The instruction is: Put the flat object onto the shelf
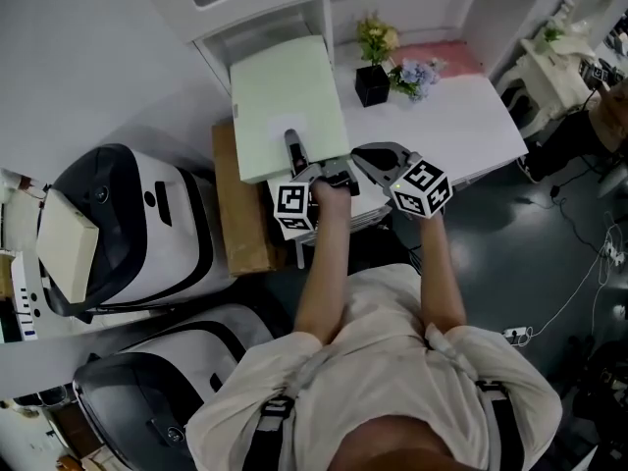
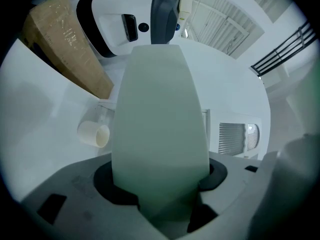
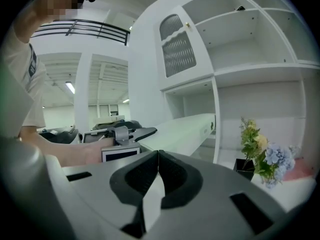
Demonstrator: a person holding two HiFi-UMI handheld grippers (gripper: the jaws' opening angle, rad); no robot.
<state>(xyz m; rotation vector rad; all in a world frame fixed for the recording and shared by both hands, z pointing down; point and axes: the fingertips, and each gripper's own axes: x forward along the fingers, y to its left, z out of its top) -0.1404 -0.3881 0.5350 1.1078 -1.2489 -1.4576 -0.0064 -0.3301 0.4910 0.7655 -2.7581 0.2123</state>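
Fingers (image 2: 111,186) of left gripper (image 1: 294,147) clamp flat board (image 1: 285,96).

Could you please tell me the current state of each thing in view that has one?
board, held up by its near edge, far end at the shelf opening
left gripper, shut on the board
right gripper, fingers together, holding nothing
flower pot, upright on the table
cabinet door, closed

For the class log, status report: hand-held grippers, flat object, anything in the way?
Left hand-held gripper shut on flat green board, far edge near the shelf. Right hand-held gripper shut, empty. Flower pot stands right of the board, apart.
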